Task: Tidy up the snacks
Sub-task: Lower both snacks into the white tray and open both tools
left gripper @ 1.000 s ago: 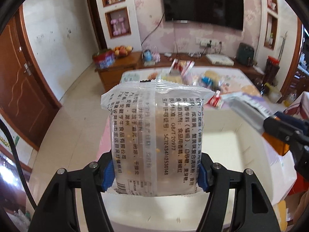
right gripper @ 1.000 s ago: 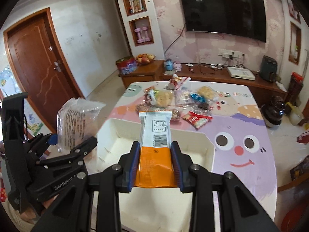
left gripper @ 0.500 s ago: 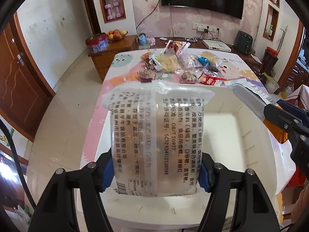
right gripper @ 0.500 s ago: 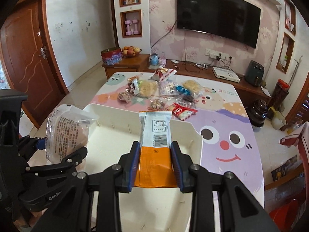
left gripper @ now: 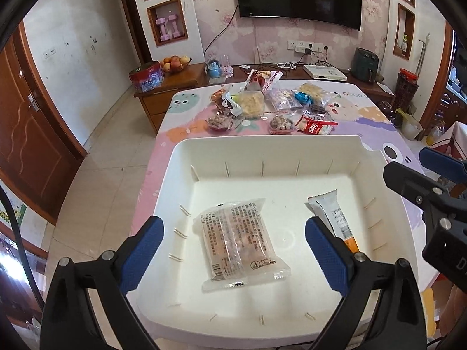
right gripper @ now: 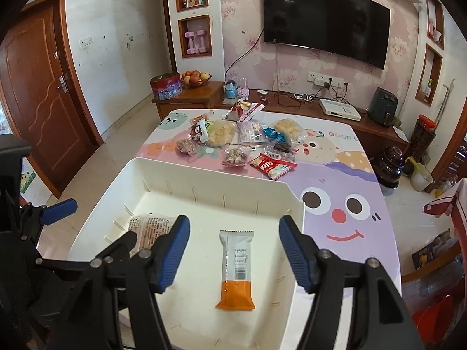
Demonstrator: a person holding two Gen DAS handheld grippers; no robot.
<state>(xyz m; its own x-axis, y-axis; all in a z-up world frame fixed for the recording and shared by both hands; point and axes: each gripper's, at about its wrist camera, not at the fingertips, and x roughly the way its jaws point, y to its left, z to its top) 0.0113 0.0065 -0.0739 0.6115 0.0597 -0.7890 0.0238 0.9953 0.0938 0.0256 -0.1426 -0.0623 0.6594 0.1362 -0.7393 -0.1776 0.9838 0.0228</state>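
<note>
Hard to read: print on the clear snack packet [left gripper: 239, 242] is too small to make out. In the right wrist view that packet shows only partly, behind the left gripper's fingers. In the left wrist view the lower end of the orange-and-white bar [right gripper: 237, 265] is hidden behind the right-hand blue pad. Near edge of the white bin [left gripper: 233, 151] is cut off by the gripper bodies in both views.

Bin sits on the cartoon-print bench [right gripper: 350, 175]. Two items lie flat on its floor: clear packet toward 9 o'clock, bar toward 3 o'clock, apart from each other.

Loose snack pile [left gripper: 268, 108] lies on the bench at 12 o'clock, beyond the bin's far wall.

Left gripper [left gripper: 233, 258] angled down over the bin, fingers spread wide, just been opening; packet lies below between them, untouched. Right gripper [right gripper: 233, 252] likewise angled down, fingers parted, just been opening; bar lies free beneath.
</note>
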